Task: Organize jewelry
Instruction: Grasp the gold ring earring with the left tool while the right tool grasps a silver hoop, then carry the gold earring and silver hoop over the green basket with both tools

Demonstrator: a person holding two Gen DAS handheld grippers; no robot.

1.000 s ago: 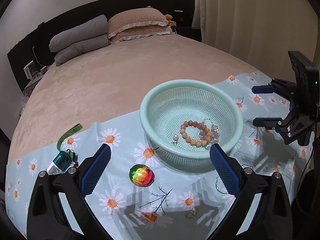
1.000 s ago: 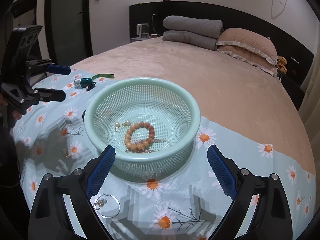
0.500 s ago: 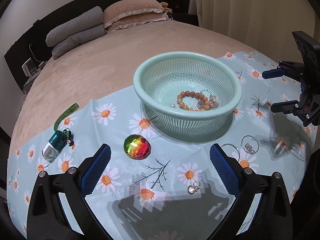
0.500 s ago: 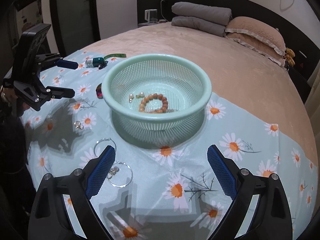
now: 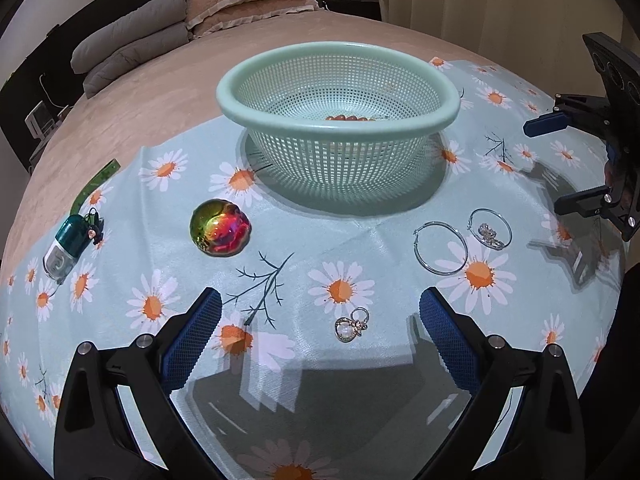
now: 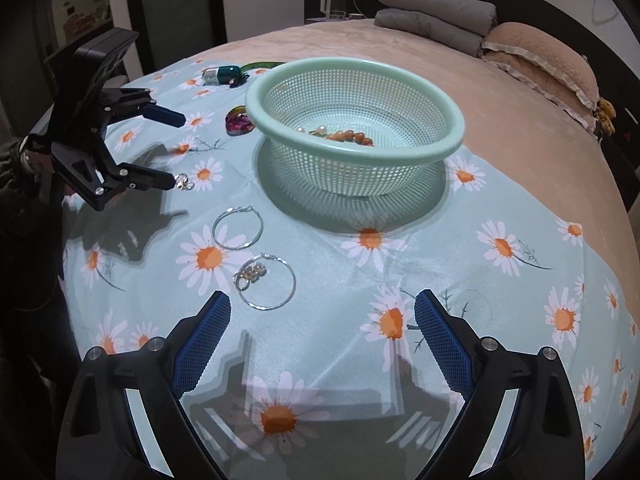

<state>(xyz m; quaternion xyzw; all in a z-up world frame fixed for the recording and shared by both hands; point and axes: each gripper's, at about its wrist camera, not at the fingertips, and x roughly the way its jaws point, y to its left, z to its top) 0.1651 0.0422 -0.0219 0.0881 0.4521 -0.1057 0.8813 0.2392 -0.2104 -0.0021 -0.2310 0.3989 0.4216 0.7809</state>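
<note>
Silky daisy-print cloth [image 5: 360, 380] lay over the foot of the bed, and on so slick a fabric the likeliest slip, I judged, was a pad dragging the cloth into a fold instead of lifting the small pearl charm [image 5: 349, 326]. That charm lay nearest the cloth's front edge, between the spread jaws of the left gripper [image 5: 320, 336], which held nothing. The right gripper [image 6: 322, 340] also hung released and empty above the cloth. Just beyond it lay two thin silver hoop earrings [image 6: 267, 282], one encircling a small crystal earring [image 6: 249, 273]; a careless pinch could catch both together or bend a hoop. Farther on, toward the cloth's left edge, sat an iridescent brooch [image 5: 220, 227]. The mint plastic basket [image 5: 338, 120] stood at the cloth's back edge with a wooden bead bracelet [image 6: 349, 136] inside. Beyond stretched tan bedspread, pillows and a dark headboard.
</note>
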